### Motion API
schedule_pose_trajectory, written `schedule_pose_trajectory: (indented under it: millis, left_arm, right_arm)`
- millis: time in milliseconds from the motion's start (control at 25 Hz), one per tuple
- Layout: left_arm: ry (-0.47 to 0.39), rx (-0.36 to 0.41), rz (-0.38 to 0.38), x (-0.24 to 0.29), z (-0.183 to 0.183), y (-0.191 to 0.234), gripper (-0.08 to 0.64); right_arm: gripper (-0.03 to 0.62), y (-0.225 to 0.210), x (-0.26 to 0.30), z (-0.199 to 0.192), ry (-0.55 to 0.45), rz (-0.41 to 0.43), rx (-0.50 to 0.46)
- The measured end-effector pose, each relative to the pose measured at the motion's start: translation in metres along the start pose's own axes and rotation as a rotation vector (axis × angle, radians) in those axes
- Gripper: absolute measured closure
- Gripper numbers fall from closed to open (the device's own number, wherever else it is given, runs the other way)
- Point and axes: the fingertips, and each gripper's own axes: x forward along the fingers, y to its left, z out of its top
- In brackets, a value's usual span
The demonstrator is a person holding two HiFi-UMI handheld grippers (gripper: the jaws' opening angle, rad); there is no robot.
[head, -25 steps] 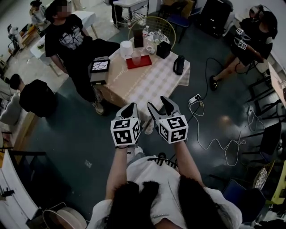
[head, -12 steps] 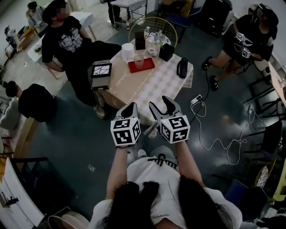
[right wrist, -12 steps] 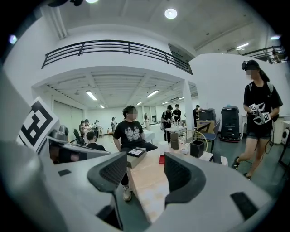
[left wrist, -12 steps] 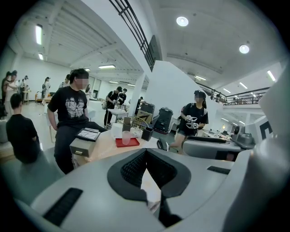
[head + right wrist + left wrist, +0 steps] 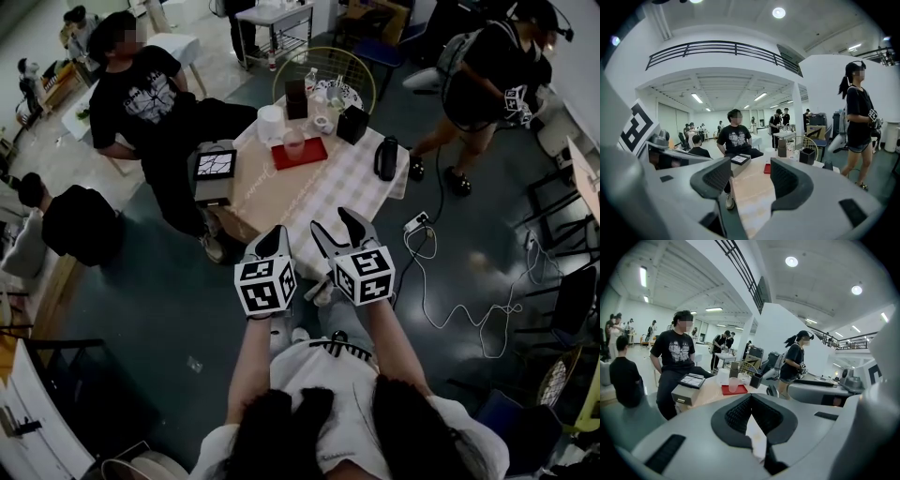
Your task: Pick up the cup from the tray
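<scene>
A clear cup (image 5: 293,143) stands on a red tray (image 5: 311,155) on the far half of the checked-cloth table (image 5: 309,197). My left gripper (image 5: 275,235) is shut with nothing in it and hangs short of the table's near edge. Beside it my right gripper (image 5: 335,225) is open and empty. The left gripper view shows the pads of that gripper (image 5: 751,397) meeting at the tips, with the cup (image 5: 733,384) and tray (image 5: 740,390) well beyond them. Between the right gripper's (image 5: 750,171) spread pads, the right gripper view shows tabletop and a sliver of the tray (image 5: 767,168).
A grey box with a tablet (image 5: 214,172) sits at the table's left edge. A black jug (image 5: 386,157), a white canister (image 5: 270,124) and black boxes (image 5: 350,123) crowd the far end. One person (image 5: 150,94) sits at the left; another (image 5: 483,75) stands at the right. Cables (image 5: 450,291) trail on the floor.
Both grippers have moved forward together toward the table, jaws unchanged. The person at the far right has got up and stepped left toward the table.
</scene>
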Motion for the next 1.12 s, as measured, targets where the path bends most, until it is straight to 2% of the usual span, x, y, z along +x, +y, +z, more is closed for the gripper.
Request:
schedule_pose_trajectory:
  millis: [240, 520, 920, 1120]
  left_arm:
    - [-0.015, -0.004, 0.018, 0.035, 0.021, 0.001, 0.557]
    - [0.013, -0.001, 0.042, 0.084, 0.035, 0.006, 0.557]
    - [0.022, -0.049, 0.108, 0.155, 0.059, 0.028, 0.557]
    - [0.024, -0.067, 0.158, 0.191, 0.076, 0.044, 0.557]
  right_arm:
    - [0.334, -0.029, 0.031, 0.017, -0.001, 0.019, -0.02]
    - [0.327, -0.066, 0.071, 0.028, 0.014, 0.037, -0.019]
    - [0.316, -0.109, 0.144, 0.024, 0.092, 0.094, -0.023]
    - [0.31, -0.13, 0.185, 0.036, 0.098, 0.125, -0.043]
